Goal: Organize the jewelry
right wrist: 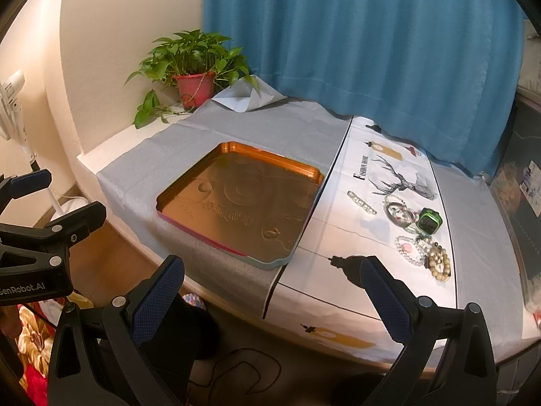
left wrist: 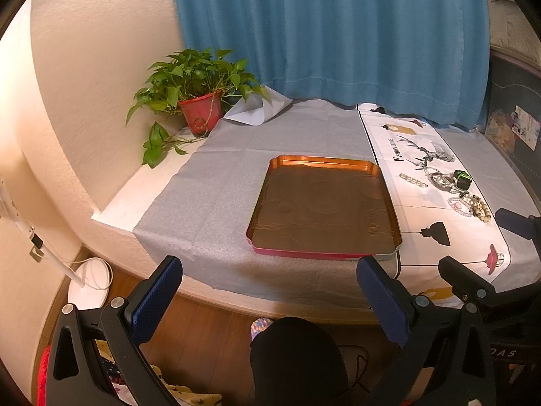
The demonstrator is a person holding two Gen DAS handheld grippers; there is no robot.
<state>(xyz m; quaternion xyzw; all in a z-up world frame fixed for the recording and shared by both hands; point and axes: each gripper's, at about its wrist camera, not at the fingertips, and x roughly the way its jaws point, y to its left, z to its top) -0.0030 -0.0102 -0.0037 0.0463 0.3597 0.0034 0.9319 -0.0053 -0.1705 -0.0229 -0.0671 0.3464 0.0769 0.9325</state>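
An empty copper-coloured tray (left wrist: 389, 216) (right wrist: 189, 182) lies on the grey cloth in the middle of the table. To its right, on a white printed cloth (right wrist: 341, 223), lie several pieces of jewelry: a clear bead bracelet (left wrist: 413, 180) (right wrist: 361, 202), a pile of bangles (left wrist: 439, 180) (right wrist: 400, 215), a green watch (left wrist: 462, 180) (right wrist: 428, 220), and pearl and wooden bead bracelets (left wrist: 471, 204) (right wrist: 426, 253). My left gripper (left wrist: 270, 291) is open and empty before the table's front edge. My right gripper (right wrist: 272, 289) is open and empty, short of the jewelry.
A potted plant (left wrist: 199, 96) (right wrist: 194, 77) stands at the back left corner. A blue curtain (left wrist: 331, 34) hangs behind the table. A white fan base (left wrist: 89, 282) stands on the floor at left. The person's dark knee (left wrist: 297, 355) is below the table edge.
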